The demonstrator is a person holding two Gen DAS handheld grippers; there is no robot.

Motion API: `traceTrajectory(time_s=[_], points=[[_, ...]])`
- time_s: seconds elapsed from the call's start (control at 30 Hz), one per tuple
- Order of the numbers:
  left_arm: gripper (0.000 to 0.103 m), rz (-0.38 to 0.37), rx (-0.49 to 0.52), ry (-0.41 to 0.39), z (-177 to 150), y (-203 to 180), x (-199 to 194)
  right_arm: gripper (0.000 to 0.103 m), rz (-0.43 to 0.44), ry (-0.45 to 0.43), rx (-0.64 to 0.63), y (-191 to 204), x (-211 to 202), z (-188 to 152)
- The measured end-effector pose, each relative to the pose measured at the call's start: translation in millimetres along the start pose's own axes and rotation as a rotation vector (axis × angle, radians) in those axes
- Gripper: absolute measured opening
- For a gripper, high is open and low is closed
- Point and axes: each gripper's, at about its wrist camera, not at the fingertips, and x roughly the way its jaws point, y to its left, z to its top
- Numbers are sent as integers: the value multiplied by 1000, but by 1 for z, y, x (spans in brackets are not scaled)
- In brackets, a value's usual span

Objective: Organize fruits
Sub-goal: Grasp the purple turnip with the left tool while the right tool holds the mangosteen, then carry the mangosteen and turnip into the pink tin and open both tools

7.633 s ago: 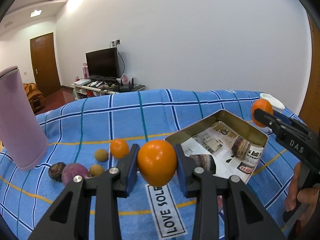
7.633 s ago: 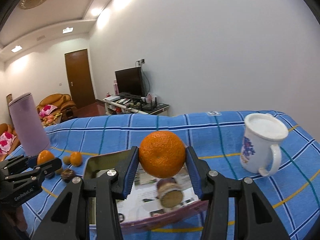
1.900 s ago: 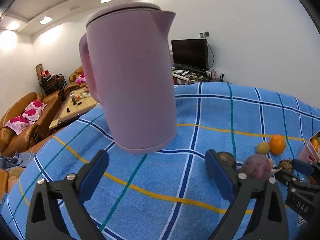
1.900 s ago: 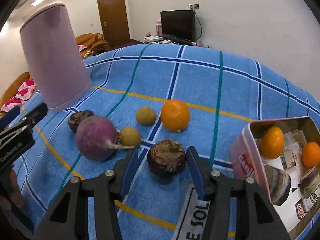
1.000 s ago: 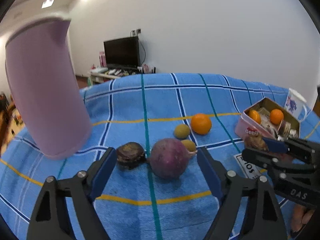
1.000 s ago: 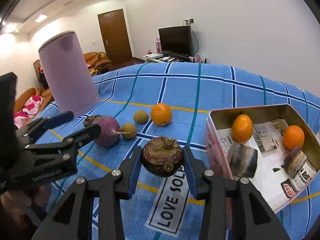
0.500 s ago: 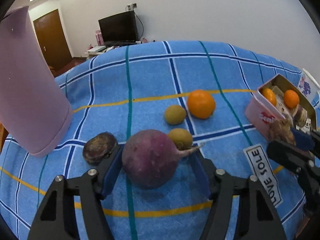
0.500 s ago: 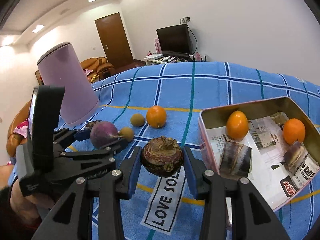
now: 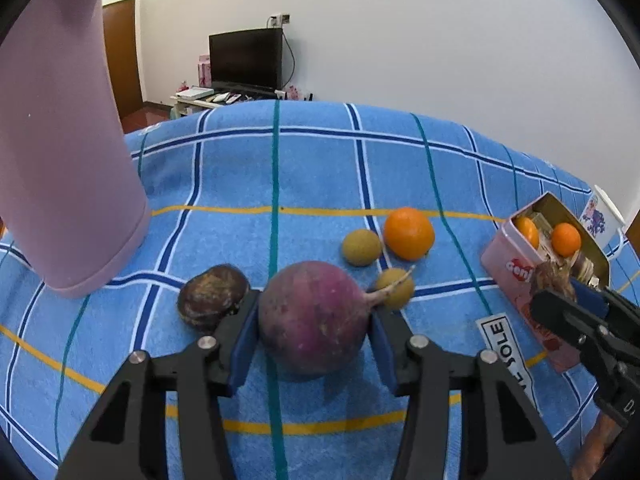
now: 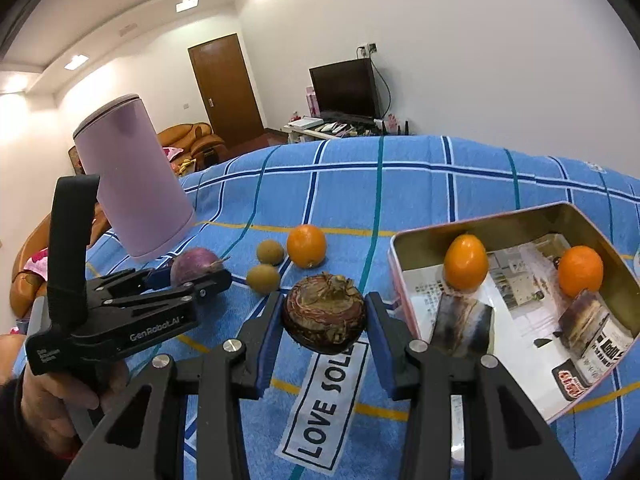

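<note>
My left gripper (image 9: 312,332) is shut on a purple round root vegetable (image 9: 314,318) that rests on the blue checked cloth; it also shows in the right wrist view (image 10: 188,276). My right gripper (image 10: 324,328) is shut on a dark brown wrinkled fruit (image 10: 324,314) and holds it above the cloth, left of the pink tin (image 10: 404,240). The tin holds two oranges (image 10: 466,258) (image 10: 580,270). On the cloth lie one orange (image 9: 408,234), two small brown fruits (image 9: 360,247) (image 9: 394,288) and another dark fruit (image 9: 212,298).
A tall pink kettle (image 9: 60,160) stands at the left on the cloth. A white mug (image 9: 600,216) stands behind the tin. A "LOVE SOLE" label (image 10: 328,396) lies on the cloth. Two small packets (image 10: 460,326) lie in the tin.
My left gripper has closed in around the purple root vegetable and now grips it. My right gripper holds the dark fruit almost where it was.
</note>
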Motion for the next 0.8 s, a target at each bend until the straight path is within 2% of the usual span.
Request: traceTrajectory(time_s=[0.07, 0.2, 0.37, 0.8], points=[[52, 1, 1, -26, 0, 0, -5, 43, 2, -8, -1, 0, -1, 1], [52, -15, -14, -157, -4, 1, -31, 43, 1, -58, -13, 2, -11, 3], [52, 0, -29, -242, -3, -5, -45, 43, 1, -120, -42, 5, -21, 7], [52, 48, 0, -252, -6, -41, -57, 43, -5, -164, -45, -12, -32, 14]])
